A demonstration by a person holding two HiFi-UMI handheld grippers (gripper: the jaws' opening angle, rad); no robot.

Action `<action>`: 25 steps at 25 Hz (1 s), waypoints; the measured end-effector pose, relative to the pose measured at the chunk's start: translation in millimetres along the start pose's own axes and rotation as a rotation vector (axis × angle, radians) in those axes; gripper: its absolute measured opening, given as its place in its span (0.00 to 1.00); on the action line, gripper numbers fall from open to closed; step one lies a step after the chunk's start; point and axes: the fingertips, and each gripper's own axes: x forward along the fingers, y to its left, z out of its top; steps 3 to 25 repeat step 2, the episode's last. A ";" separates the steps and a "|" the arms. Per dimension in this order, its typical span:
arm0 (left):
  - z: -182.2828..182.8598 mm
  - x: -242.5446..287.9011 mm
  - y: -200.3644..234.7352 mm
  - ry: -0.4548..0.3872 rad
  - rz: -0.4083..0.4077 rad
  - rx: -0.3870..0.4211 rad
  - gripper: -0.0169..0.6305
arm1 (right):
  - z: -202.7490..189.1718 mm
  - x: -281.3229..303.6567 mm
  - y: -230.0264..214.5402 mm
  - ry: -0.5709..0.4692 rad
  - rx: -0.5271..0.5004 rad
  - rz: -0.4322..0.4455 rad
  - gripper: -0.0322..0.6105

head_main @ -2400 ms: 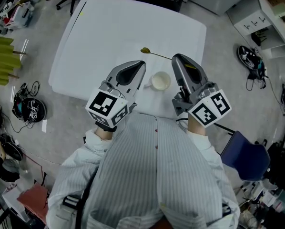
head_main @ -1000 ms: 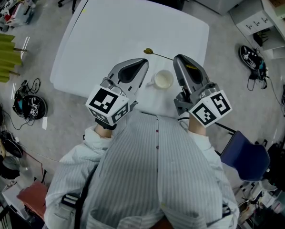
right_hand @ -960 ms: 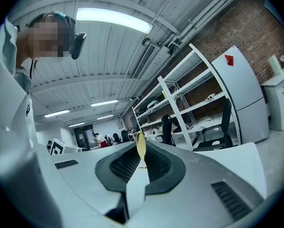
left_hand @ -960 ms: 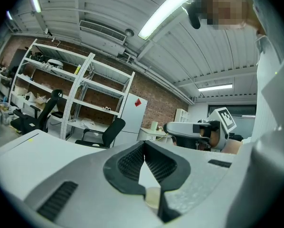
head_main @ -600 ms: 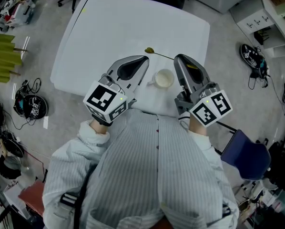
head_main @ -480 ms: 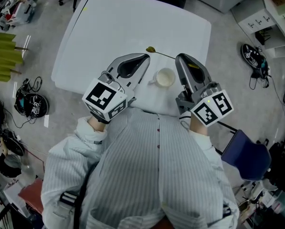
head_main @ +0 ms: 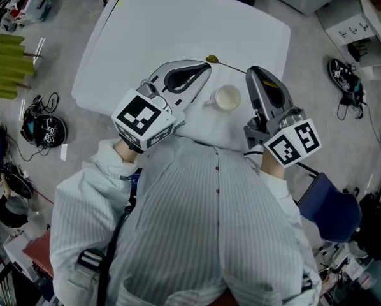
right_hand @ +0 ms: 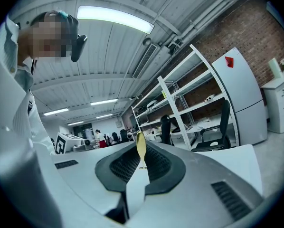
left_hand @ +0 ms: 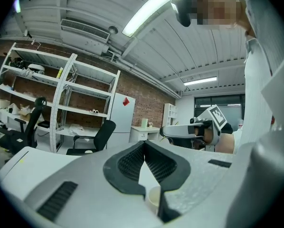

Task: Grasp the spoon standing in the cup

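We find the spoon (head_main: 212,59) out of the cup (head_main: 228,97), its thin handle pinched in the right gripper (head_main: 251,72). Left gripper (left_hand: 144,145) is closed and empty. We judge the spoon light, stiff and slippery, so take it mid-handle.

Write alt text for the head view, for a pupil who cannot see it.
From above, a person in a striped shirt holds two grippers over a white table, a white cup between them. The right gripper pinches a gold spoon by its handle; the left gripper holds nothing.
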 end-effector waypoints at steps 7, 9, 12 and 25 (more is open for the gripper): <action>-0.1 3.0 -3.2 0.007 -0.017 0.007 0.04 | 1.9 -2.2 -2.9 -0.002 -0.003 -0.005 0.10; -0.1 3.0 -3.2 0.007 -0.017 0.007 0.04 | 1.9 -2.2 -2.9 -0.002 -0.003 -0.005 0.10; -0.1 3.0 -3.2 0.007 -0.017 0.007 0.04 | 1.9 -2.2 -2.9 -0.002 -0.003 -0.005 0.10; -0.1 3.0 -3.2 0.007 -0.017 0.007 0.04 | 1.9 -2.2 -2.9 -0.002 -0.003 -0.005 0.10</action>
